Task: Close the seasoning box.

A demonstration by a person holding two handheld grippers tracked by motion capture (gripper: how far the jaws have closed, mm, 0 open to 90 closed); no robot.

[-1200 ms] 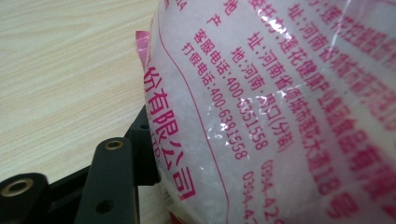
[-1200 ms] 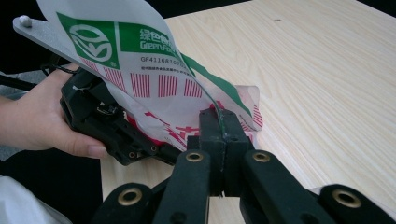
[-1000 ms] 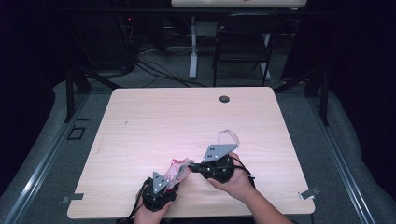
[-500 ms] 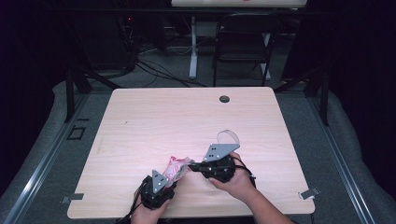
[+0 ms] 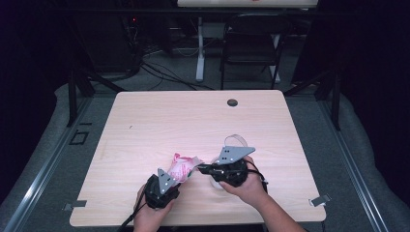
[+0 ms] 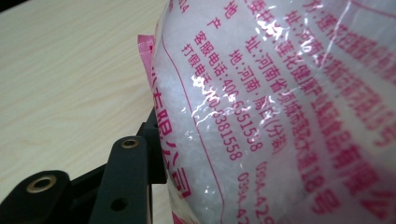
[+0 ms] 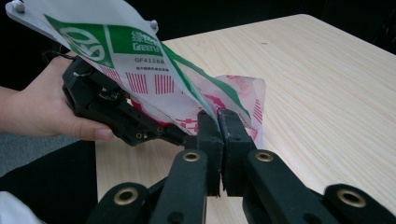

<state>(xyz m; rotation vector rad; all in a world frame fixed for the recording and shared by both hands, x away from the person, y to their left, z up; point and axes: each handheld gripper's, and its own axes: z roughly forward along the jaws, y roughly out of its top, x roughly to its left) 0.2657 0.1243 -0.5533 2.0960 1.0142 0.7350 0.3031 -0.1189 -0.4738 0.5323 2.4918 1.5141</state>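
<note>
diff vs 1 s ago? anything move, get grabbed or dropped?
Little visibly changed. The left gripper has just been closing its jaws, with the plastic bag between them, and lifted slightly. The right gripper stays pinched on the bag's edge. The bag remains between the two grippers at the near edge of the table; nothing was dropped.

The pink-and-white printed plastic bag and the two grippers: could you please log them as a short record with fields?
item: pink-and-white printed plastic bag of white granules, with a green-and-white label
left gripper: bag between its jaws, which have just been closing
right gripper: shut on the bag's edge
surface: light wooden table
bag position: near the table's front edge, between both grippers
</note>
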